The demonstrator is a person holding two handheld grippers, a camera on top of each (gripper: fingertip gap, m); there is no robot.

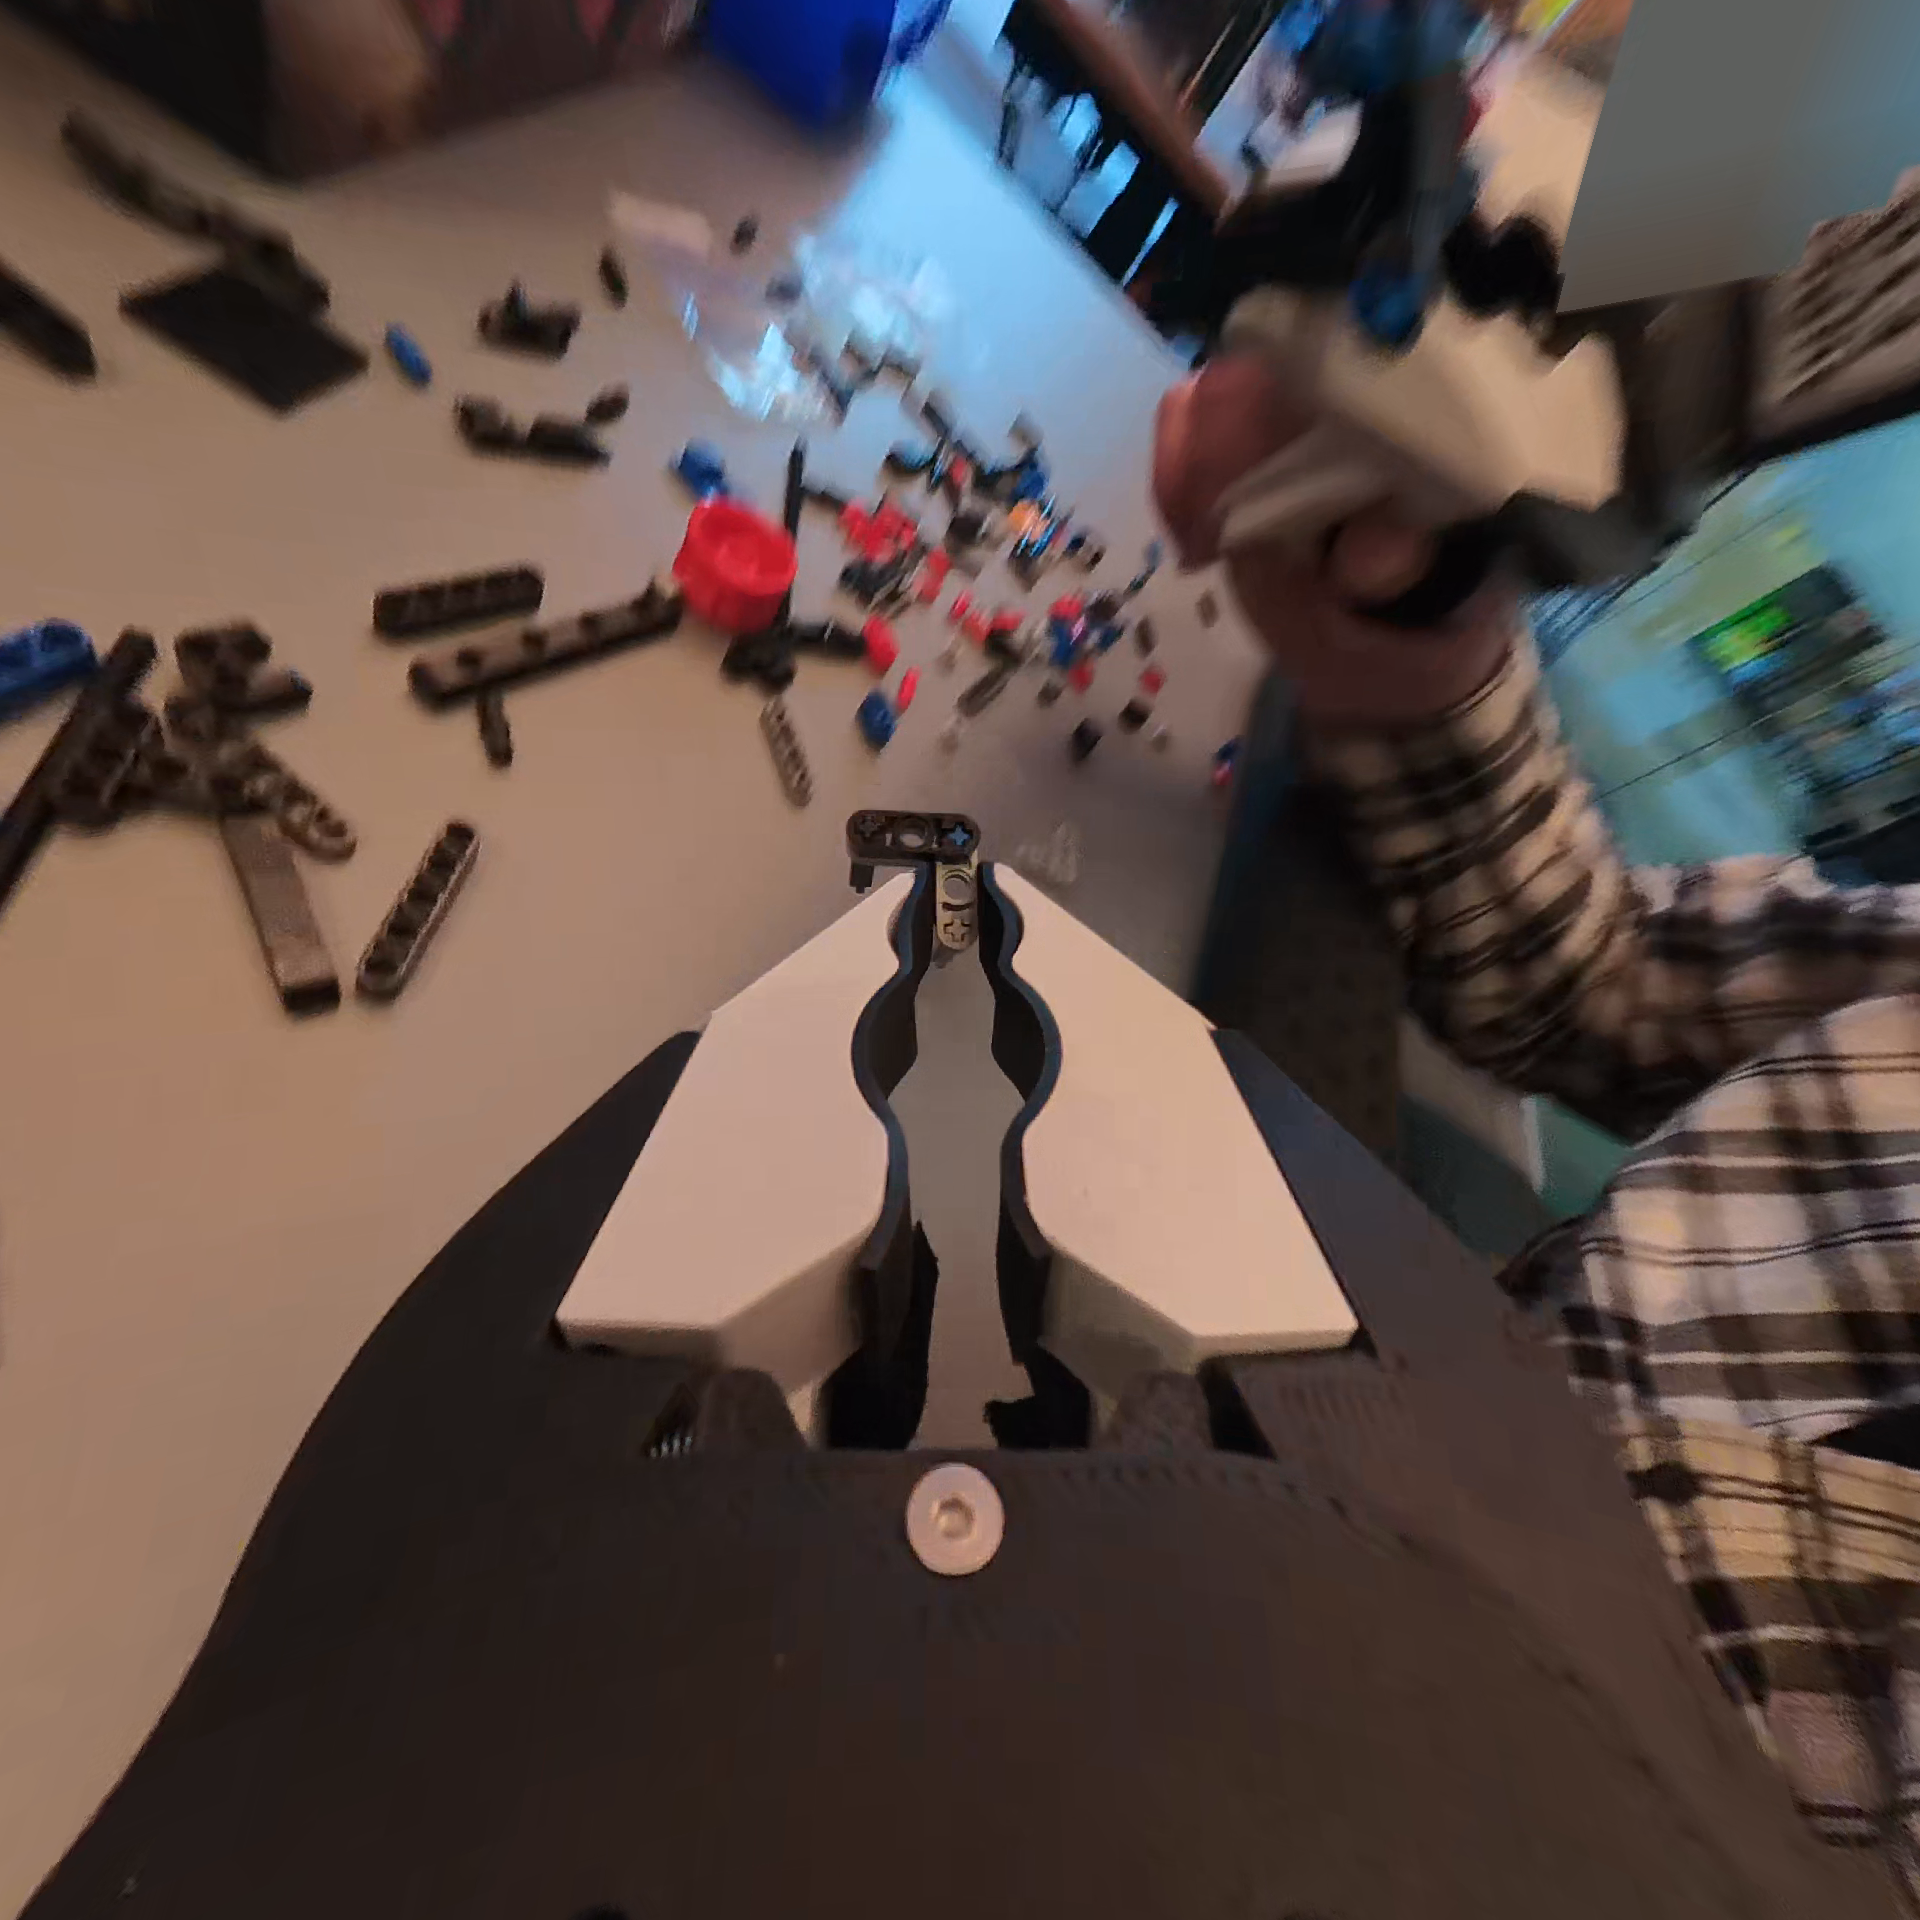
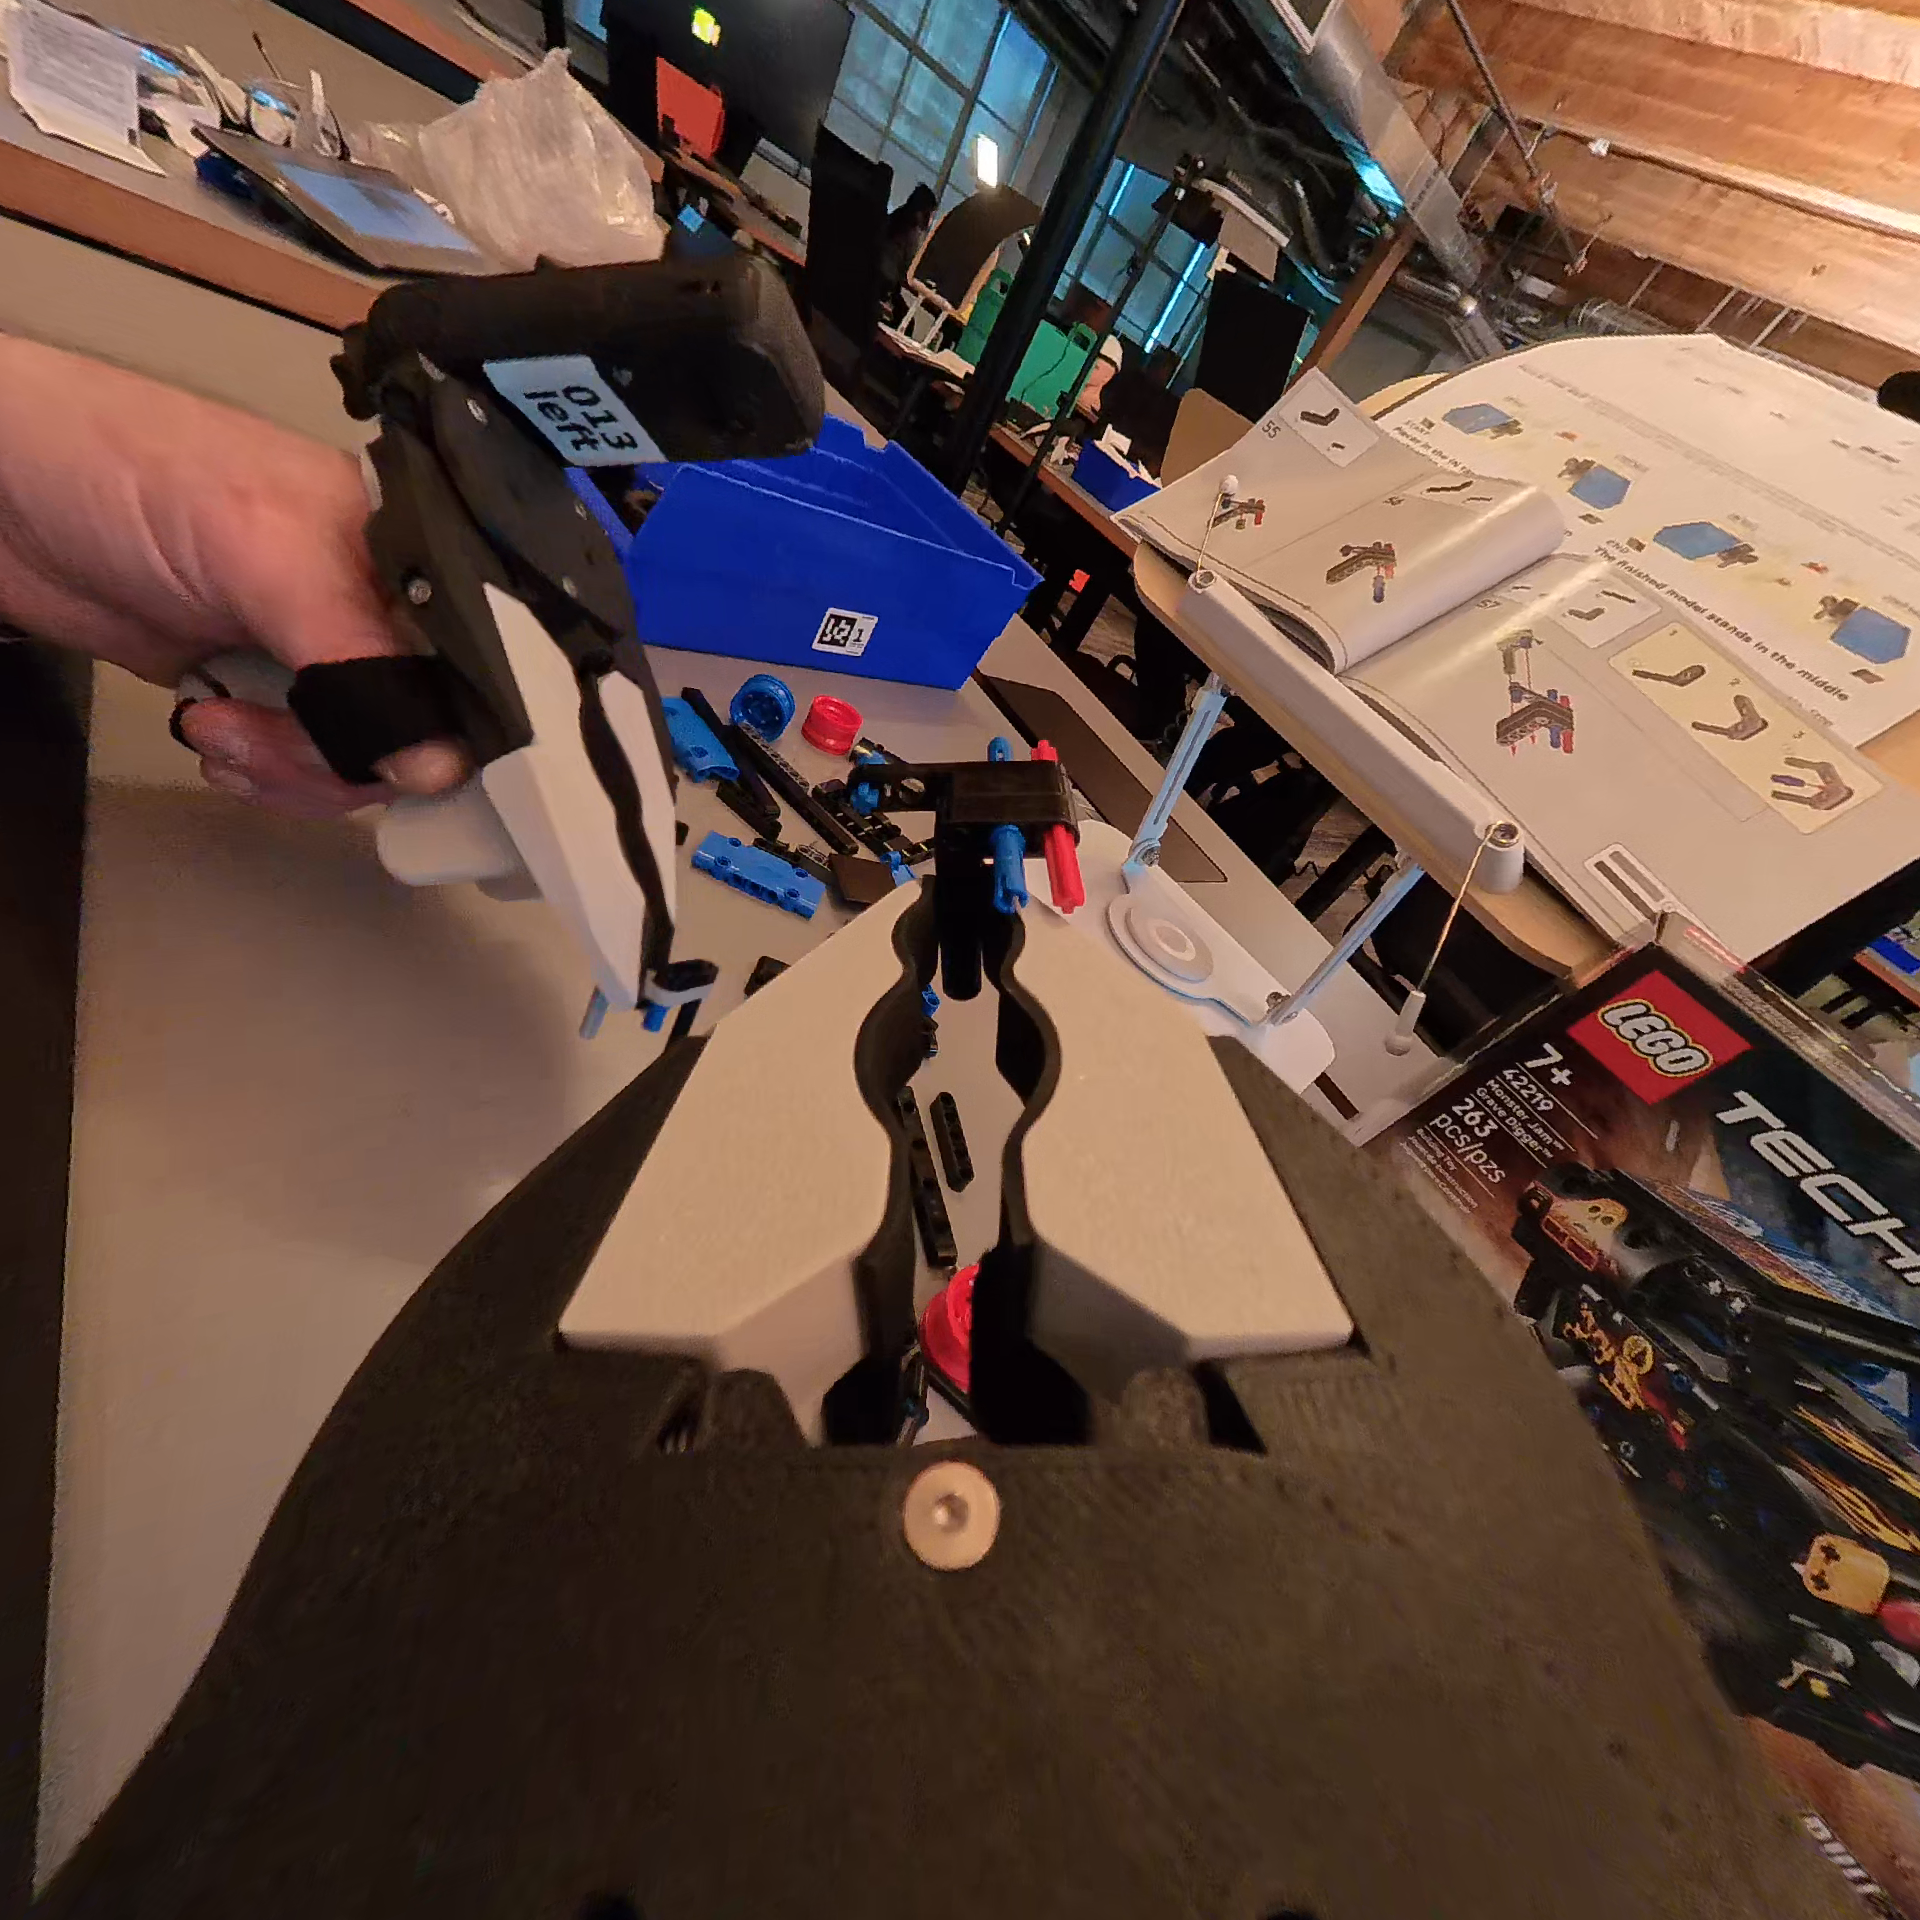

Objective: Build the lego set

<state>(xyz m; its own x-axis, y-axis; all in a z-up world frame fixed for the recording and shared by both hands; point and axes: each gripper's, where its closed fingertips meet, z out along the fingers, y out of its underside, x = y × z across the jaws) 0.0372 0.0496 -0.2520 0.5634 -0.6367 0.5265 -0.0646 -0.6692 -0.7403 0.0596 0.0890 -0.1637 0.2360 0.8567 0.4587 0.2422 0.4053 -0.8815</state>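
A: What are the left tongs carrying?

B: They are nipped narrow on a small L-shaped black piece. Only its lower leg sits between the tips; the crossbar sticks out above them. It hangs above the worktop.

A: And the right tongs?

B: Closed on the stem of a black sub-assembly with a blue pin and a red pin hanging from its crosspiece. It is held up off the worktop, in front of the blue bin.

A: How would you expect these to handle?

B: Light, stiff, smooth plastic, I judge. The small piece could twist or squirt out of such a shallow pinch. The sub-assembly is better held by its thick stem, since a squeeze on the pins might push them out.

A: What can't you make out?

B: The left view is smeared, so the loose parts and the red wheel hub are only rough shapes. In it the right tongs' load is a blur. In the right view the left tongs' tip shows something small, black and blue, too tiny to read. The booklet on its stand is at a slant, and the set's box is cut off by the frame edge.
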